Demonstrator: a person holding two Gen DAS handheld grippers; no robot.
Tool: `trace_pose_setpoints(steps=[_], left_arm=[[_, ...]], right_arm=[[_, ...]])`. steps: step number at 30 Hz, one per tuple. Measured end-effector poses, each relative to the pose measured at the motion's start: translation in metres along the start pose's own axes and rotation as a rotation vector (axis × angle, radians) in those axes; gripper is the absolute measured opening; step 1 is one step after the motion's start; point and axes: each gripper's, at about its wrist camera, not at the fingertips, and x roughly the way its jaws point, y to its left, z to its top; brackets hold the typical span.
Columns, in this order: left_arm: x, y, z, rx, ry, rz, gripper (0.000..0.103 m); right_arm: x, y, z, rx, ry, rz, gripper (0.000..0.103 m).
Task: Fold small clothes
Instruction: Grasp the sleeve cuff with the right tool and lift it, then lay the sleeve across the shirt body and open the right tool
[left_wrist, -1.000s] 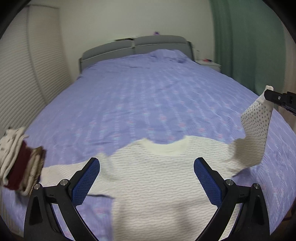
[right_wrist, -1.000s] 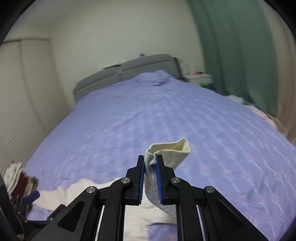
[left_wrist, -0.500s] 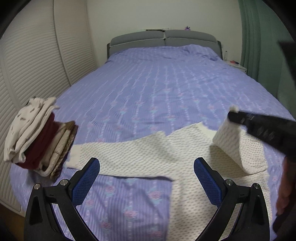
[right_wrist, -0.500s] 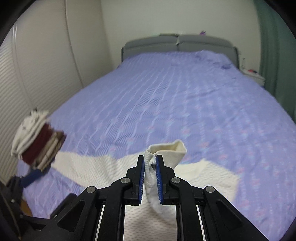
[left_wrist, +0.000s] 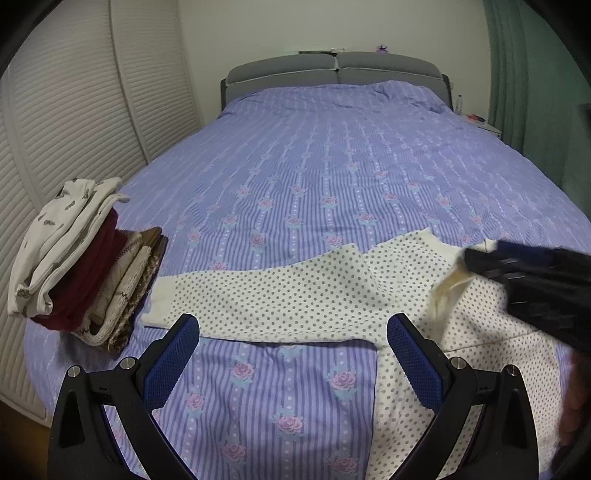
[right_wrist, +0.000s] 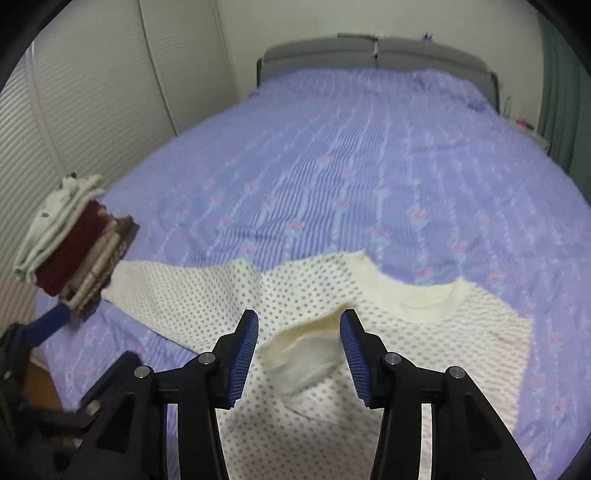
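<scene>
A cream dotted sweater (left_wrist: 288, 295) lies front-up on the purple bed cover, its left sleeve stretched toward the clothes stack. It also shows in the right wrist view (right_wrist: 424, 332). The right sleeve is folded over the chest, and its cream cuff (right_wrist: 303, 350) lies between the open jaws of my right gripper (right_wrist: 299, 354), blurred. In the left wrist view the right gripper (left_wrist: 476, 266) hangs over the sweater at the right. My left gripper (left_wrist: 291, 358) is open and empty above the bed cover, just in front of the left sleeve.
A stack of folded clothes (left_wrist: 77, 258) sits at the bed's left edge, also in the right wrist view (right_wrist: 70, 243). The purple flowered bed cover (left_wrist: 332, 166) runs back to a grey headboard (left_wrist: 332, 70). White slatted doors stand left, a green curtain right.
My right gripper carried the right sleeve across the chest, lowered it and opened, letting the cuff go. My left gripper stayed open and shifted its view leftward toward the stack.
</scene>
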Motion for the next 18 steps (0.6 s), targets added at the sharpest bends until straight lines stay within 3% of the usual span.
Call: trace_pose_setpoints(steps=[5,9,12,18], left_arm=[[0.005,-0.004,-0.004,-0.006,0.008,-0.070,0.103],[0.009,-0.008,-0.012,0.013,0.016,-0.118,0.103],[0.017,-0.010,-0.015,0.013,0.016,-0.201,0.103],[0.048,-0.022,-0.001,-0.020,0.089,-0.333,0.085]], right_arm=[[-0.052,-0.035,-0.022,0.059,-0.092,-0.127,0.059],[-0.074,-0.075,-0.046,0.132,-0.076,-0.241,0.059],[-0.082,-0.102,-0.068,0.170,-0.057,-0.298,0.059],[-0.079,-0.150,-0.102,0.280,0.008,-0.351,0.059]])
